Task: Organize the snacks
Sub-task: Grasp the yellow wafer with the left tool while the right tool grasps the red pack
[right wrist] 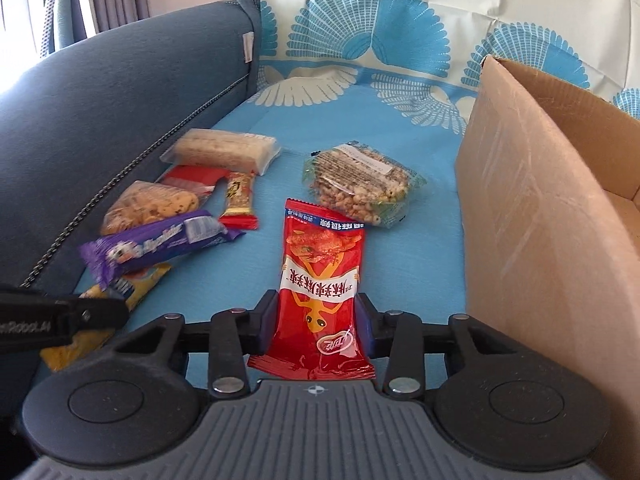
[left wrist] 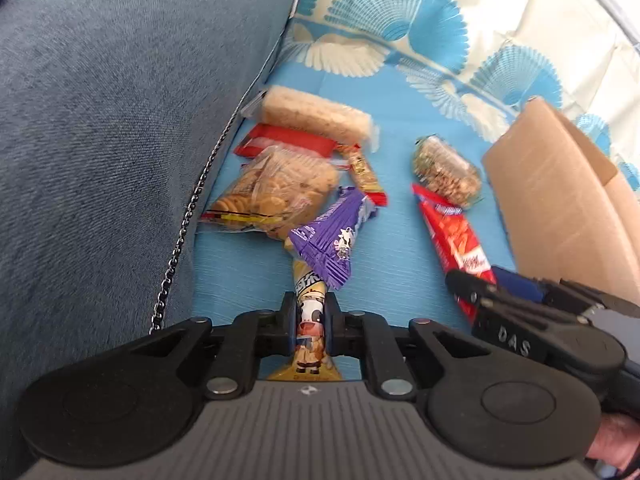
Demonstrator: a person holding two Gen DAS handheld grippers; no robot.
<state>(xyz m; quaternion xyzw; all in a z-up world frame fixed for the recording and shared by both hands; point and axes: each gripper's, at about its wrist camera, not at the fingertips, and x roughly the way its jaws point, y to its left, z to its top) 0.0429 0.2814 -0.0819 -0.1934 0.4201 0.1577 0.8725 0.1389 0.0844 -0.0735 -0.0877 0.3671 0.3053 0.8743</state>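
My left gripper (left wrist: pixel 310 326) is shut on a yellow cow-print snack packet (left wrist: pixel 308 320), whose far end lies under a purple wafer pack (left wrist: pixel 332 240). My right gripper (right wrist: pixel 316 326) is shut on the near end of a red spicy-snack packet (right wrist: pixel 320 280), which also shows in the left wrist view (left wrist: pixel 454 236). On the blue cloth (right wrist: pixel 340 132) lie a cookie bag (right wrist: pixel 150 202), a rice-cracker bar (right wrist: pixel 224 150), a red wrapper (right wrist: pixel 188 178), a small peanut bar (right wrist: pixel 239 198) and a bag of puffed cereal (right wrist: pixel 364 186). The purple pack (right wrist: pixel 160 242) lies left of the red packet.
An open cardboard box (right wrist: pixel 540 220) stands at the right, close to my right gripper. A blue sofa cushion (right wrist: pixel 100 100) with a chain (left wrist: pixel 180 240) along its edge borders the left. A patterned cloth (right wrist: pixel 380 20) hangs behind.
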